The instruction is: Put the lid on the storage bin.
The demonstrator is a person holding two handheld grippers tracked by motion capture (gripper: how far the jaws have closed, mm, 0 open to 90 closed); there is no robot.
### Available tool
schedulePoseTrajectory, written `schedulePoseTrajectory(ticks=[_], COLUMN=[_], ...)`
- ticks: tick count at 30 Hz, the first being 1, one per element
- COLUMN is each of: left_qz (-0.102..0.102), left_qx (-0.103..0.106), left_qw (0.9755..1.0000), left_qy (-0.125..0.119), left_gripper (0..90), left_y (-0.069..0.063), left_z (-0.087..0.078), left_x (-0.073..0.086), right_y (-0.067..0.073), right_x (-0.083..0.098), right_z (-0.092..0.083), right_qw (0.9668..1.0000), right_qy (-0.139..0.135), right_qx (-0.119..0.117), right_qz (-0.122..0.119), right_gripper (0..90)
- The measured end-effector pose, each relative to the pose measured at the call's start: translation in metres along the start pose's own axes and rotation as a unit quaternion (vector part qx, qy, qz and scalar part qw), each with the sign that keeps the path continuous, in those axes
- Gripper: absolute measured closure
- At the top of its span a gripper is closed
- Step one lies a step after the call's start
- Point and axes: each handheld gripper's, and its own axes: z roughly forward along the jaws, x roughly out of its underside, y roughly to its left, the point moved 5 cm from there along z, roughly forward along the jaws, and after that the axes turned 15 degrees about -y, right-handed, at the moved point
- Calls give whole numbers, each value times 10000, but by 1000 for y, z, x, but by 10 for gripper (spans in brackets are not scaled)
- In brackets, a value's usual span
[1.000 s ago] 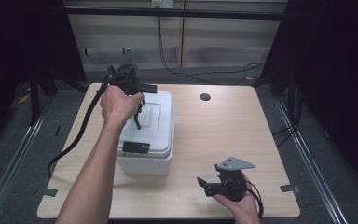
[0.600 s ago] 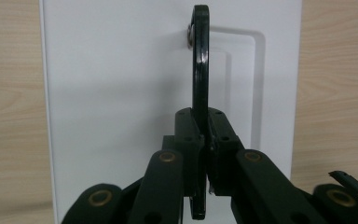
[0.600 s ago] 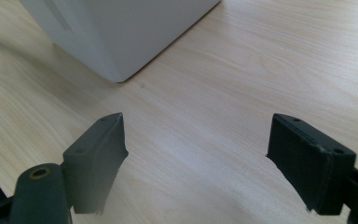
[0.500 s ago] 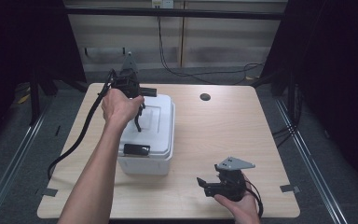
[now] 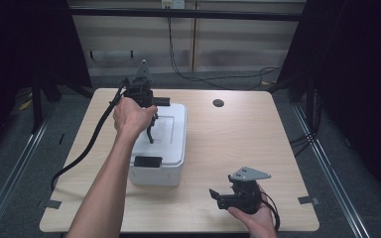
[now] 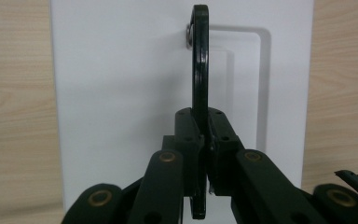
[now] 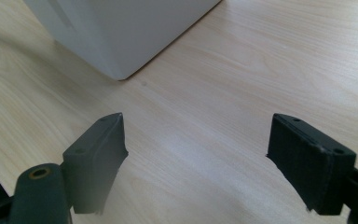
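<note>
Left gripper (image 6: pixel 204 161) first: in the left gripper view its two black jaws are pressed together on a thin dark handle (image 6: pixel 199 84), with no gap showing between pad and bar. That handle runs straight up the middle of the frame, from the bottom edge between the jaws to a metal rivet near the top, where it pins to the lid of a white box (image 6: pixel 121 93). So its long axis lines up with the gripper's own line of sight, and it stands edge-on, lifted off the lid's recessed panel rather than lying flat in it.

From the high view, the left gripper (image 5: pixel 151 130) sits left of centre, the hand (image 5: pixel 131 116) reaching out over the far half of the white box (image 5: pixel 171 148), handle (image 5: pixel 150 133) pinched above the lid. A dark latch (image 5: pixel 147 161) sits at the box's near edge, toward the bottom of the frame.

Down at lower right the right gripper (image 5: pixel 217 196) rests low by the table's (image 5: pixel 238 134) near edge, well apart from the box. In the right gripper view its jaws stand wide apart with nothing between them, just bare wood (image 7: pixel 242 70), and the box corner (image 7: pixel 116 32) is up in the upper left.

My read: any lift or carry hinges on that left grip; the left hand is the one on the box.
</note>
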Motion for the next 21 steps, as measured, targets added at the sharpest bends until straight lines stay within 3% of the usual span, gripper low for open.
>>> schedulePoseTrajectory(ticks=[21], left_qz=[129], left_qx=[-141], left_qw=[9998], left_qy=[78], left_gripper=[847], left_y=[-4], left_z=[8], left_x=[2], right_y=[0], right_x=[0], right_z=[0], right_qw=[10000], right_qy=[-10], right_qx=[-4], right_qz=[-5], right_gripper=[187])
